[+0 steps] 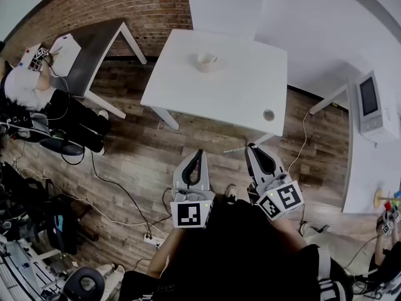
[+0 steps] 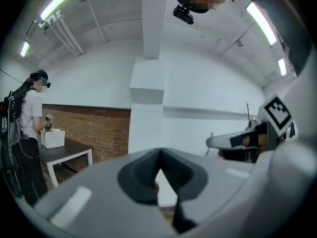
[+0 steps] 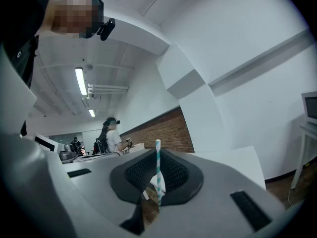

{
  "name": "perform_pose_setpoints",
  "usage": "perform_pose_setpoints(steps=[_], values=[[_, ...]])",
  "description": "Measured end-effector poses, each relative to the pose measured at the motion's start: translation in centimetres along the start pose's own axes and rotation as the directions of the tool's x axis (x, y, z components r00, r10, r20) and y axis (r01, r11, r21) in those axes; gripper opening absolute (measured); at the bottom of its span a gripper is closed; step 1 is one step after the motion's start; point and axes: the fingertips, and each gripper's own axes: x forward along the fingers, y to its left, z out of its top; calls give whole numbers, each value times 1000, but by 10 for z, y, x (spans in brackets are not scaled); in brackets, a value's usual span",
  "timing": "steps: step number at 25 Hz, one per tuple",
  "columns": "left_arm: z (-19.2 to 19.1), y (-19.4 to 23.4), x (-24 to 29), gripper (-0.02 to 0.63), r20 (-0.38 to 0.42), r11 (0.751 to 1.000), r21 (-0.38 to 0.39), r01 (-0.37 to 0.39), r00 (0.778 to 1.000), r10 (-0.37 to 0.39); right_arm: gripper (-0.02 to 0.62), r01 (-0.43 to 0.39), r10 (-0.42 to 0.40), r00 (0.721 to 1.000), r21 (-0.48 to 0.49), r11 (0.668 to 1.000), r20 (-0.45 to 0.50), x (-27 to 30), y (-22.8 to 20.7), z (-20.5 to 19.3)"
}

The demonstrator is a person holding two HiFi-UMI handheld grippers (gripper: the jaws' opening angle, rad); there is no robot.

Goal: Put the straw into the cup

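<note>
Straw [image 3: 158, 168]: teal-and-white striped, upright, pinched between the jaws of the right gripper [image 3: 159, 153]. Its top end shows above the jaw tips in the right gripper view. Lower end is lost behind the jaws.

Right gripper: jaws narrow, closed on the straw. In the head view it is held low in front of the person, over the wood floor [image 1: 125, 162], short of the table [image 1: 232, 89].

Left gripper [image 2: 159, 155]: jaws together at the tips, nothing between them. Held just beside the right one, also over the floor.

Cup [image 1: 205, 60]: pale, stands upright on the white table, toward the far edge. Well apart from both grippers and from the straw.

Small round thing [image 1: 269, 115]: near the table's near right corner. Cannot tell what it is.

Surroundings: brick wall [image 1: 106, 8] behind the table. A dark desk [image 1: 100, 42] stands to the left, with a person [image 1: 25, 89] seated at it. A microwave [image 1: 373, 102] sits on a white shelf at right. Cables [image 1: 119, 193] trail across the floor at left.
</note>
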Motion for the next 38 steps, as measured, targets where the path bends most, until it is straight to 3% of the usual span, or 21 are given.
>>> perform_pose_setpoints(steps=[24,38], values=[[-11,74,-16,5,3,999,-32,41,999,-41,23,87,-87,996,-3,996,34,50,41,-7],[-5,80,40,3,2,999,-21,37,999,-37,23,70,-71,996,17,997,60,93,0,5]])
